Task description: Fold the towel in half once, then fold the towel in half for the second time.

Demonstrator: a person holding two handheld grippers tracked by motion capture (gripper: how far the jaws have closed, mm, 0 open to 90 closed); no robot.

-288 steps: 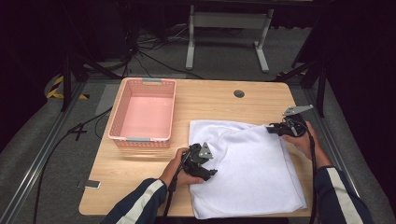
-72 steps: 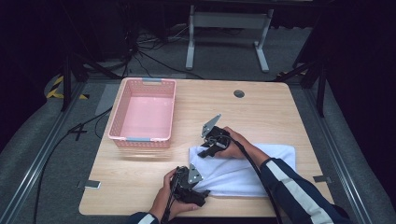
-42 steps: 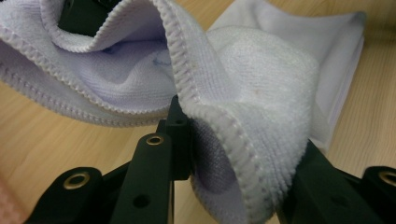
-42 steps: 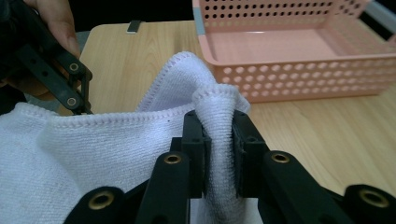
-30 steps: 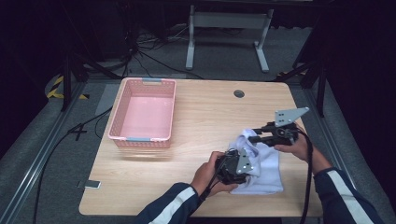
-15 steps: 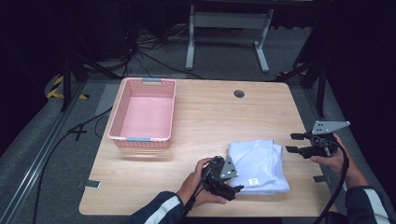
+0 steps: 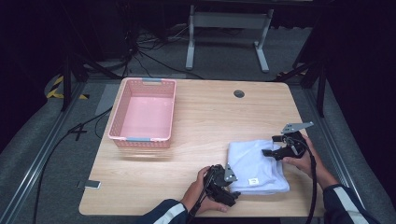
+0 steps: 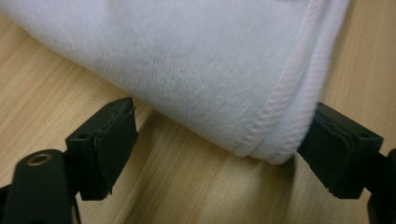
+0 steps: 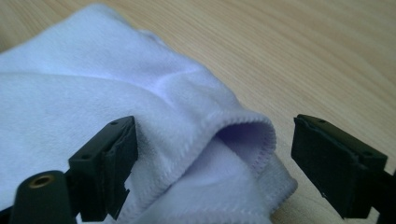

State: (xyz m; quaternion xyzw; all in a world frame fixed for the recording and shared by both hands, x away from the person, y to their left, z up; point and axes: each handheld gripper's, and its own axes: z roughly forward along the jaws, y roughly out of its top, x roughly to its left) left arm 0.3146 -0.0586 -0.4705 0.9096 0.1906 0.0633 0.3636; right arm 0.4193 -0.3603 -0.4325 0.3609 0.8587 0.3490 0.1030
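A folded white towel [image 7: 256, 164] lies on the near right part of the wooden table [image 7: 205, 121], well apart from the pink plastic basket [image 7: 144, 114] that stands toward the far left. A small label shows on the towel's near edge.

The left gripper [image 7: 228, 189] sits low at the towel's near left corner, held by the left hand [image 7: 201, 189] that comes in from the bottom edge with its striped sleeve just behind. The gripper points to the right, toward the towel, and lies nearly flat on the table. In the left gripper view its jaws have just been opening and stand wide, with the folded, stitched corner of the towel [image 8: 219, 70] between them; the right-hand pad looks to touch the hem, while the left-hand pad is clear of the cloth.

The right gripper [image 7: 270, 150] rests at the towel's right edge, pointing left across it, gripped by the right hand [image 7: 302, 157] with the forearm reaching in from the lower right corner. Its grey three-cornered plate stands above it. In the right gripper view its jaws have also just been opening and stand wide apart, with a loose fold of the towel [image 9: 140, 135] bulging up between them; neither pad presses on it.
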